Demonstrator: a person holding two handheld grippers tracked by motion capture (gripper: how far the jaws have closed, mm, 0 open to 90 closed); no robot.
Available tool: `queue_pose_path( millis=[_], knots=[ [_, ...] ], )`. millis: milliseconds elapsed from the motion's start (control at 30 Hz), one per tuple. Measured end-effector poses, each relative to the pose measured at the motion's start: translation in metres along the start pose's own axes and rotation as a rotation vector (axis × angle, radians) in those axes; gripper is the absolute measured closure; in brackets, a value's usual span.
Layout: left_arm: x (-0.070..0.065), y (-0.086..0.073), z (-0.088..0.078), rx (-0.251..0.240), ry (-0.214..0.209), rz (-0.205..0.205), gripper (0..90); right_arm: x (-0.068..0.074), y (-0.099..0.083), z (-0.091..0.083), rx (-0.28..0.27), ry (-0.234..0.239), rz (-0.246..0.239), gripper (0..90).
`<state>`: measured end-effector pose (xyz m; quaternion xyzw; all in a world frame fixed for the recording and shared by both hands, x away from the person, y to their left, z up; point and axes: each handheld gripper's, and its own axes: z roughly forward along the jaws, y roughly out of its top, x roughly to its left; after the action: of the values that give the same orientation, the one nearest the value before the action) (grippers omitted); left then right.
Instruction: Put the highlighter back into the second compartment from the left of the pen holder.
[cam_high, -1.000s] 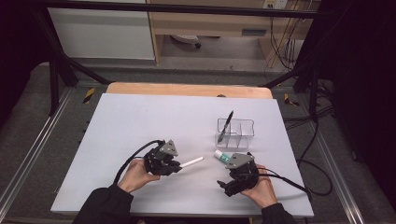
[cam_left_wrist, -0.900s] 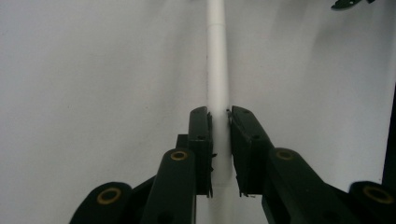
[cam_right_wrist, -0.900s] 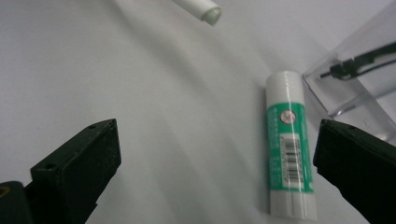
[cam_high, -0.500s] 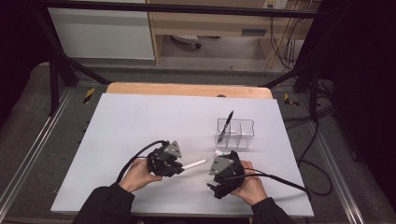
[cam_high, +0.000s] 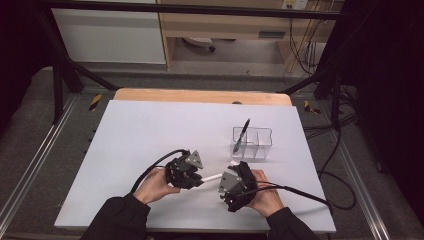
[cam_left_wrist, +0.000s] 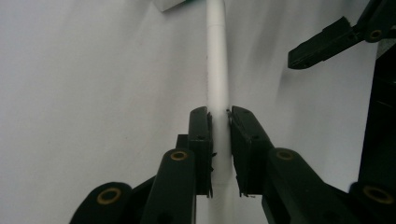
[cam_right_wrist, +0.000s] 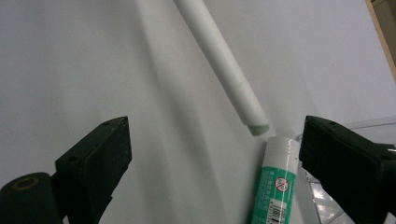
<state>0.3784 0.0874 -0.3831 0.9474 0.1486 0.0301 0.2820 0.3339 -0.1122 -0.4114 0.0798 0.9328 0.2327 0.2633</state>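
My left gripper (cam_high: 196, 179) (cam_left_wrist: 218, 114) is shut on a white pen (cam_high: 212, 177) (cam_left_wrist: 217, 56), holding it by one end low over the white table. The pen's free end points toward my right gripper (cam_high: 231, 186) (cam_right_wrist: 215, 128), which is open with its jaws wide apart. In the right gripper view the white pen (cam_right_wrist: 219, 60) runs diagonally and its tip ends between the jaws. A green-and-white tube (cam_right_wrist: 273, 186) lies on the table just below that tip. One black jaw of the right gripper (cam_left_wrist: 322, 44) appears at the top right of the left gripper view.
A clear divided box (cam_high: 252, 141) (cam_right_wrist: 373, 122) stands just beyond my right hand with a black pen (cam_high: 241, 133) leaning in its left compartment. The white tabletop (cam_high: 150, 130) has a wooden edge (cam_high: 200, 95) at the back.
My right gripper has moved left, from beside the tube to the free end of the white pen, and now covers the tube from above. The left gripper has stayed put.
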Motion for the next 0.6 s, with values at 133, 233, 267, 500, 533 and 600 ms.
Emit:
queue_pose_path(
  millis=[133,233,267,500,533,600],
  knots=[
    [-0.003,0.005,0.003,0.008,-0.007,0.008,77.7,0.002,-0.001,-0.001,-0.005,-0.017,-0.036,16.8],
    [-0.005,0.009,0.007,0.014,-0.011,0.010,77.7,0.004,-0.001,-0.002,-0.014,-0.039,-0.080,21.9],
    [-0.005,0.010,0.008,0.020,-0.015,0.016,77.7,0.005,-0.002,-0.002,-0.017,-0.043,-0.086,23.7],
    [-0.009,0.019,0.017,0.023,-0.035,0.015,77.7,0.010,-0.003,-0.001,-0.007,-0.055,-0.181,36.3],
    [-0.009,0.021,0.018,0.026,-0.039,0.015,77.7,0.010,-0.004,-0.001,-0.003,-0.055,-0.189,37.9],
    [-0.011,0.024,0.021,0.032,-0.044,0.013,77.7,0.011,-0.004,0.000,-0.005,-0.052,-0.209,41.6]
  ],
)
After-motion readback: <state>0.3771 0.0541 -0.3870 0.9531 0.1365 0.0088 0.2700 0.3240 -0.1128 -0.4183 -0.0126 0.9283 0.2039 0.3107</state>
